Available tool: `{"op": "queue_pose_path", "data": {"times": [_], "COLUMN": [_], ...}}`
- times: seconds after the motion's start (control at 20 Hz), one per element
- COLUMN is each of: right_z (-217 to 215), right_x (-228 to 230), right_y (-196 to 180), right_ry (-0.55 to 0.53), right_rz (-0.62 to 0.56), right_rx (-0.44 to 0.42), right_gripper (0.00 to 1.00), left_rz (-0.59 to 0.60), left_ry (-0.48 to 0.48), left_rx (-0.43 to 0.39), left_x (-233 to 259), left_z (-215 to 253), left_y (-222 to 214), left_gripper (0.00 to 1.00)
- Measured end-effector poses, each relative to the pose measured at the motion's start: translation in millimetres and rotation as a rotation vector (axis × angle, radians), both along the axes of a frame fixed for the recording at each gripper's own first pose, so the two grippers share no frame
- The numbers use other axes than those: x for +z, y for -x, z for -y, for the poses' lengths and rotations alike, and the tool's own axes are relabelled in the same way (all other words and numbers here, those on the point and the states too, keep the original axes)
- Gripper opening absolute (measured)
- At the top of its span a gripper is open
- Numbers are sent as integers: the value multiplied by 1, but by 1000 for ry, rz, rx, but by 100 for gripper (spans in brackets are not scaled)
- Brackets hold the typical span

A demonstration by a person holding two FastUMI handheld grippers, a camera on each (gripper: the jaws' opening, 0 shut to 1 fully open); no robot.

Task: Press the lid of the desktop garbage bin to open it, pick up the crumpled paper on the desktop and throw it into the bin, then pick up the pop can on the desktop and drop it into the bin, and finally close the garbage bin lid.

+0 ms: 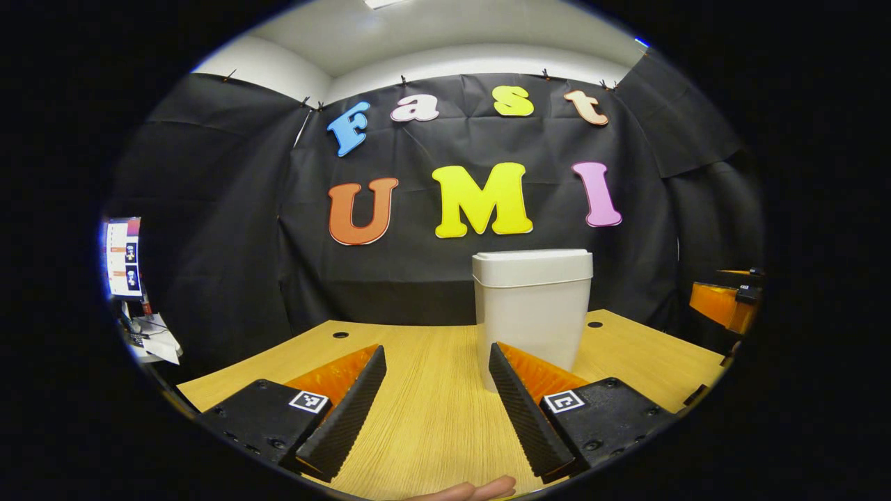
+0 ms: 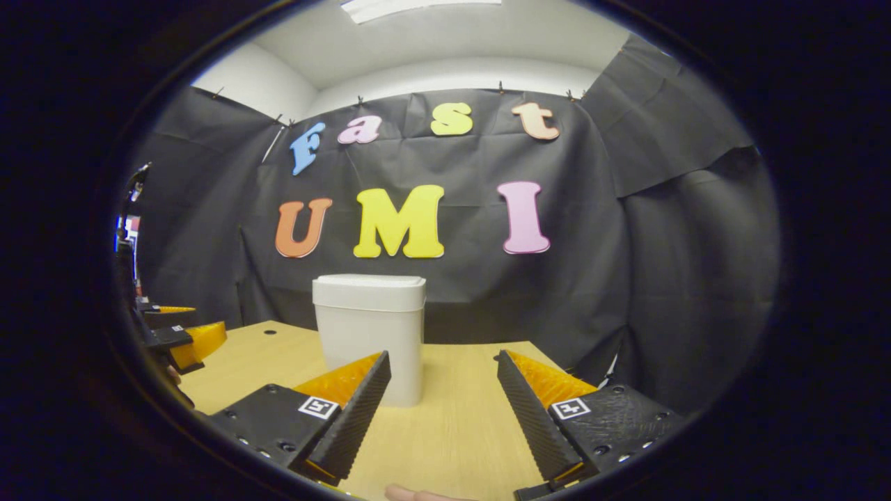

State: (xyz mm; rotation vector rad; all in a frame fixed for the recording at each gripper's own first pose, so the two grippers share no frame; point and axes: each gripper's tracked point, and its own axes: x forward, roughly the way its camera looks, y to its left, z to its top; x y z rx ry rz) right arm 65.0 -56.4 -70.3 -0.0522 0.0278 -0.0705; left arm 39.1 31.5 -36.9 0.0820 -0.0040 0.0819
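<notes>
Standing upright on the wooden bench [image 1: 431, 417], the white garbage bin [image 1: 532, 313] has its lid [image 1: 532, 268] down and flat. In the left gripper view the left gripper [image 1: 435, 376] hovers low over the bench with its jaws spread wide and nothing between them; the bin rises just behind its right-hand finger (partly hidden by that finger's tip). In the right gripper view the right gripper [image 2: 442, 379] is likewise spread and empty, the bin [image 2: 369, 334] standing behind its left-hand finger. The left gripper [image 2: 184, 341] also shows at the left edge of that view, well apart from the bin. A fingertip [image 1: 480, 489] peeks in at the bottom of the left gripper view.
</notes>
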Motion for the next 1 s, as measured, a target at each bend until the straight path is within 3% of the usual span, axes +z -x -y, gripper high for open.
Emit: {"op": "queue_pose_path", "data": {"times": [1.0], "right_z": [-6], "right_x": [-13], "right_y": [-4], "right_ry": [-9], "right_rz": [-59], "right_rx": [16], "right_gripper": [95], "left_rz": [-29], "left_ry": [9], "left_rx": [-22], "left_x": [-10], "left_z": [2], "left_y": [-4], "left_gripper": [96]}}
